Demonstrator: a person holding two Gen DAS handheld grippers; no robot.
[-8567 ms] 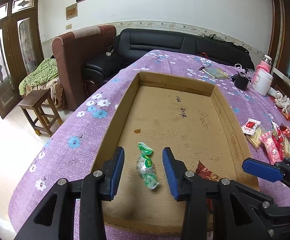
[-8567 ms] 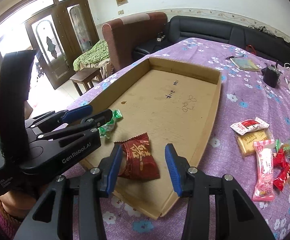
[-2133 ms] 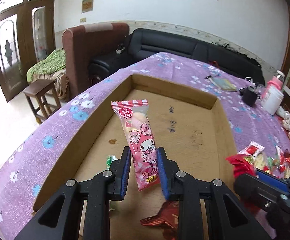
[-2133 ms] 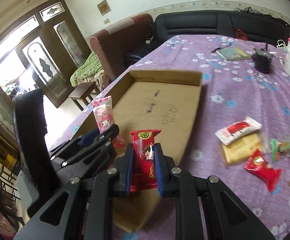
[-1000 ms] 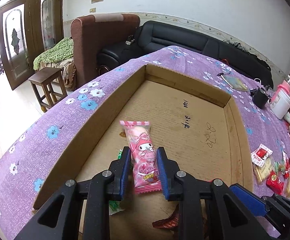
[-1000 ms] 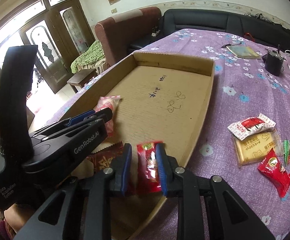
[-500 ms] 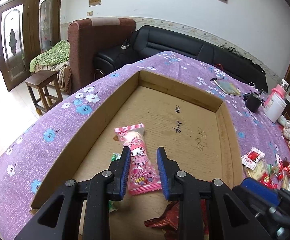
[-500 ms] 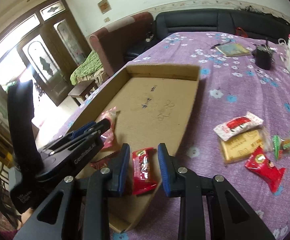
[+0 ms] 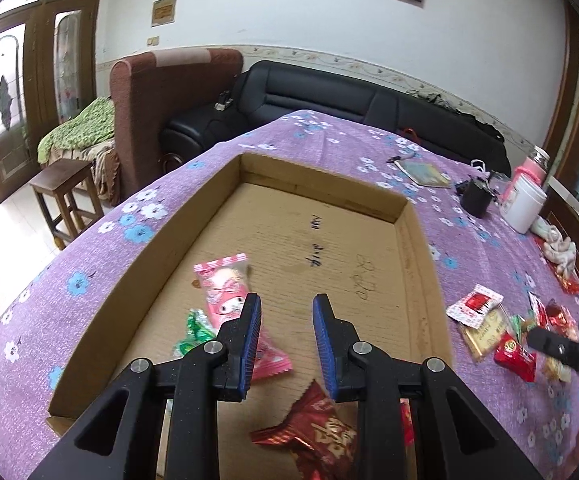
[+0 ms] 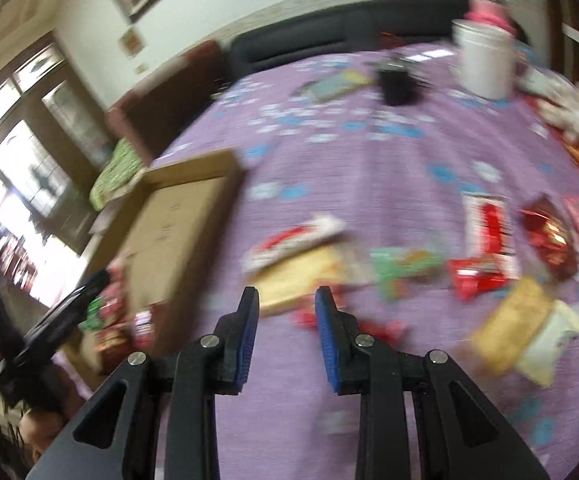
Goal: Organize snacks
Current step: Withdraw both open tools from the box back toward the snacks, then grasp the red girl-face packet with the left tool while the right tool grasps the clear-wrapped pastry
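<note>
A shallow cardboard box (image 9: 137, 280) lies on the purple flowered tablecloth. Inside it, near the front, lie a pink cartoon snack pack (image 9: 225, 292), a green candy (image 9: 193, 332) and a dark red pack (image 9: 321, 436). My left gripper (image 9: 286, 332) is open and empty above the box floor, just right of the pink pack. My right gripper (image 10: 285, 320) is open and empty over the cloth, right of the box (image 10: 169, 216), above a heap of loose snacks: a yellow biscuit pack (image 10: 297, 276), a green candy (image 10: 401, 268) and red packs (image 10: 477, 276). The right view is blurred by motion.
Loose snacks (image 9: 489, 328) lie on the cloth right of the box. A white cup (image 9: 523, 204), a black object (image 9: 475, 196) and a booklet (image 9: 421, 170) stand at the far right. A black sofa (image 9: 329, 96) and a wooden stool (image 9: 65, 192) lie beyond the table.
My left gripper opened and let go of the pink pack, which now lies in the box. My right gripper left the red pack in the box and swung right to the loose snacks.
</note>
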